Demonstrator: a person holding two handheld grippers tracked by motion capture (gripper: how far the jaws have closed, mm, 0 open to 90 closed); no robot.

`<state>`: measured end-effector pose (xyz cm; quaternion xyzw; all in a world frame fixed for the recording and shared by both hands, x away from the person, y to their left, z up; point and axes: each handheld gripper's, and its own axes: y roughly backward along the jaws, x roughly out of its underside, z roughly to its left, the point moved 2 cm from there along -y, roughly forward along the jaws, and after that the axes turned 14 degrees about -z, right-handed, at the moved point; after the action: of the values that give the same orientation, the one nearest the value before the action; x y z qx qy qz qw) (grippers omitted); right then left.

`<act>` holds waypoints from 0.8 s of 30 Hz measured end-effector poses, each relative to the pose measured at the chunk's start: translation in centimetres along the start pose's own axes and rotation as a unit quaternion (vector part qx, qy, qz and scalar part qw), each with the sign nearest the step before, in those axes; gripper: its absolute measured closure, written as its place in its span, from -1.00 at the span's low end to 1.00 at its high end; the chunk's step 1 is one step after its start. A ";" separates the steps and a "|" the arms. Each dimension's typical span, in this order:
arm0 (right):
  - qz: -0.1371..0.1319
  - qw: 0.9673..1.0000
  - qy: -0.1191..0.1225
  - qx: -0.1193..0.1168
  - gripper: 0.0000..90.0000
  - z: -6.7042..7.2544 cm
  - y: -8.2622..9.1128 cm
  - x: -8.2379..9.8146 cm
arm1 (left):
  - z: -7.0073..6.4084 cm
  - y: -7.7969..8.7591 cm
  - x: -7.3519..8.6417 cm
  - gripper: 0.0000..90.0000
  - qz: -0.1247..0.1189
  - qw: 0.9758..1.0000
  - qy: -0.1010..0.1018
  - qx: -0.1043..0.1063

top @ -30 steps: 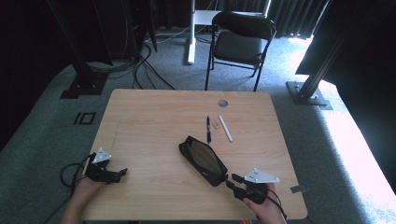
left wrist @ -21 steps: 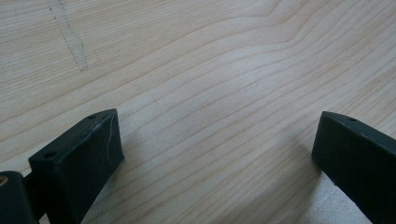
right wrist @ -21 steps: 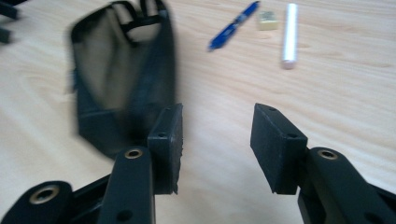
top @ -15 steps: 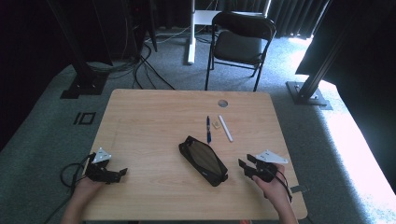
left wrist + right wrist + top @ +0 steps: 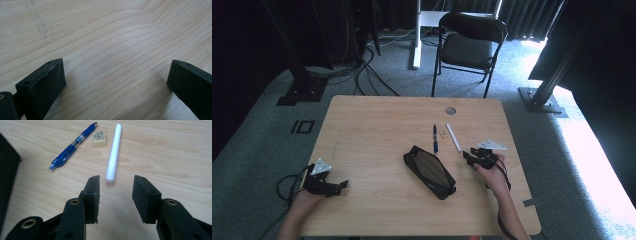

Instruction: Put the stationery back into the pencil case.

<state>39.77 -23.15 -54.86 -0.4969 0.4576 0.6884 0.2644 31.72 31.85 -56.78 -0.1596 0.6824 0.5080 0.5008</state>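
A black pencil case [image 5: 430, 172] lies slantwise in the middle of the wooden table [image 5: 377, 125]. Beyond it lie a blue pen [image 5: 435, 138], a small cream eraser [image 5: 444, 133] and a white stick [image 5: 453, 137]. My right gripper [image 5: 468, 156] is just short of the stick's near end, open. In the right gripper view its jaws [image 5: 116, 185] have just been closing a little with nothing between them; the white stick [image 5: 113, 152], eraser [image 5: 99, 139] and pen [image 5: 72, 146] lie ahead. My left gripper [image 5: 343, 185] rests at the front left, open wide [image 5: 116, 72] over bare wood.
A round cable hole [image 5: 450, 110] sits near the table's far edge. A black folding chair [image 5: 469, 40] stands behind the table, with cables and stand feet on the carpet. The pencil case's corner [image 5: 7, 170] is at the left of the right gripper view.
My right hand has moved from the table's front edge away from the person, up to the near end of the white stick. The left hand has stayed still.
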 end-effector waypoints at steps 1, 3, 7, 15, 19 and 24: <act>0.001 1.000 -0.001 0.000 0.27 -0.1 -0.4 -0.2 | 0.0 0.0 0.0 -0.95 0.000 1.000 0.000 0.000; 0.000 1.000 0.001 0.003 0.27 -0.2 -1.2 -0.7 | 0.0 0.0 0.0 -0.95 0.000 1.000 0.000 0.000; 0.002 1.000 -0.004 0.004 0.31 -0.5 -2.8 -1.5 | 0.0 0.0 0.0 -0.95 0.000 1.000 0.000 0.000; 0.006 1.000 -0.004 0.012 0.34 -0.6 -5.9 -2.7 | 0.0 0.0 0.0 -0.95 -0.001 1.000 0.003 -0.003; 0.013 1.000 0.002 0.017 0.35 -0.5 -7.4 -3.1 | 0.1 0.0 0.0 -0.95 0.000 1.000 0.003 -0.003; 0.023 1.000 0.000 0.021 0.38 -0.4 -8.9 -3.3 | 0.1 0.0 0.0 -0.95 0.000 1.000 0.003 -0.004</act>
<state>48.44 -19.23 -55.10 -0.4804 0.4828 0.6848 0.2590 31.75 31.89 -56.78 -0.1633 0.6820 0.5097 0.4984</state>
